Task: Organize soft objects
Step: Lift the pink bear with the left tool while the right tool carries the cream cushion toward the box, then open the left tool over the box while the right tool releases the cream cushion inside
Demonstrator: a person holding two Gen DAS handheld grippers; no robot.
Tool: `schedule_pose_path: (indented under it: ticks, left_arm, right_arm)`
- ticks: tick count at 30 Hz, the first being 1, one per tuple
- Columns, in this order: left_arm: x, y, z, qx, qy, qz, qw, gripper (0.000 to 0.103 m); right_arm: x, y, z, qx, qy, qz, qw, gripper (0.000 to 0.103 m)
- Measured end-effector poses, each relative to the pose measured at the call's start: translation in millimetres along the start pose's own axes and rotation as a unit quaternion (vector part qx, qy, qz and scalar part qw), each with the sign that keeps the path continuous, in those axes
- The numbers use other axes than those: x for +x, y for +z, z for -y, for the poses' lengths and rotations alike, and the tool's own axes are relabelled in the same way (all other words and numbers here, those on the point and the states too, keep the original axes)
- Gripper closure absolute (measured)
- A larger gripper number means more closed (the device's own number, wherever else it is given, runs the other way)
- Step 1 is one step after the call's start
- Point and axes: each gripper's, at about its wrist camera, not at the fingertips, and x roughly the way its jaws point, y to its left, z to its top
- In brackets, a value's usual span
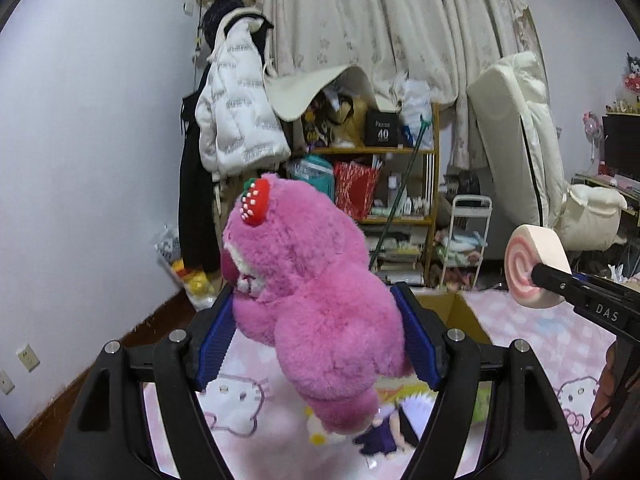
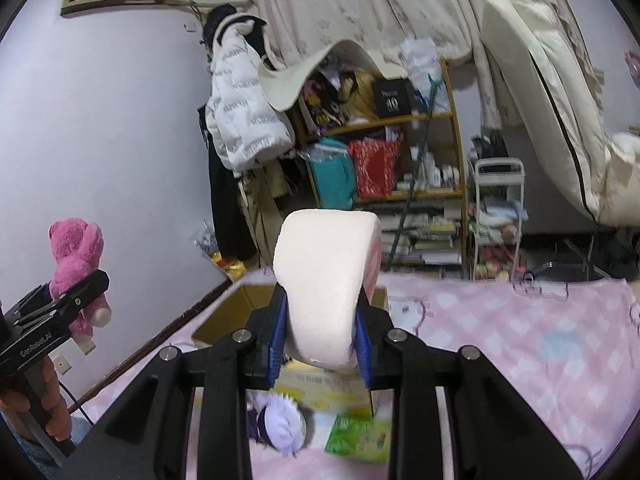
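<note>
A: What was the biggest thing we had in front of us?

B: The bed (image 2: pixel 520 340), spread with a pink cat-print cover, ran under both claws. Past it we saw pale curtains (image 1: pixel 380 20), a wooden shelf (image 1: pixel 434 168) crammed with bags and books, and a white puffer jacket (image 1: pixel 236 116) hanging to its left.

A: And on the bed itself?

B: An open cardboard box (image 2: pixel 224 320) sat near the wall-side edge, ahead of the claws. A small purple-haired doll (image 2: pixel 280 420) and a green packet (image 2: pixel 360 436) lay closer to us, both blurred.

A: What did we hold on the left?

B: The pink plush bear (image 1: pixel 320 300), with a strawberry (image 1: pixel 256 204) on its head. Our left claw (image 1: pixel 320 340) gripped it around the body, one blue pad (image 1: pixel 216 340) pressed into each flank, so the jaws stood fairly wide. The head rose up and to the left above the pads, and the legs hung below them, clear of the bed.

A: And on the right?

B: The right claw (image 2: pixel 322 336) was clamped narrow on the pink swirl-roll cushion (image 2: pixel 324 280). The pads squeezed its lower part and most of the roll stood up above the fingertips. From the left view we saw its spiral end face, lifted off the bed.

A: How did the two sit to each other?

B: Side by side and apart, each toy raised above the cover, with the box beyond and between them.
</note>
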Motion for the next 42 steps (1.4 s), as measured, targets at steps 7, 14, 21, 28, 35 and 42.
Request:
schedule_pose_path:
  ticks: [7, 14, 21, 28, 35, 42]
  left_arm:
    - [11.7, 30.3, 1.3, -0.015, 0.0, 0.023, 0.9996, 0.028]
    - [27.8, 48.1, -3.0, -0.013, 0.005, 0.035, 0.9993, 0.028]
    - [43.9, 53.6, -2.1, -0.006, 0.008, 0.039, 0.9992, 0.028]
    - [60.4, 44.5, 2.0, -0.006, 0.005, 0.018, 0.9998, 0.028]
    - [86.7, 25.1, 9.0, 0.004, 0.013, -0.018, 0.9997, 0.028]
    - [113.5, -1.0, 6.5, -0.006, -0.003, -0.065, 0.9978, 0.028]
  right_arm:
    - [11.6, 27.9, -9.3, -0.028, 0.014, 0.026, 0.999, 0.072]
    - [24.6, 41.3, -14.5, -0.047, 0.026, 0.037, 0.998, 0.072]
    - [38.3, 41.1, -8.5, -0.036, 0.027, 0.03, 0.999, 0.072]
    - [47.8, 33.0, -6.3, -0.032, 0.03, 0.018, 0.999, 0.071]
    - [59.9, 22.6, -0.9, -0.031, 0.024, 0.0, 0.999, 0.071]
    - [78.1, 7.1, 10.0, -0.01, 0.026, -0.033, 0.999, 0.07]
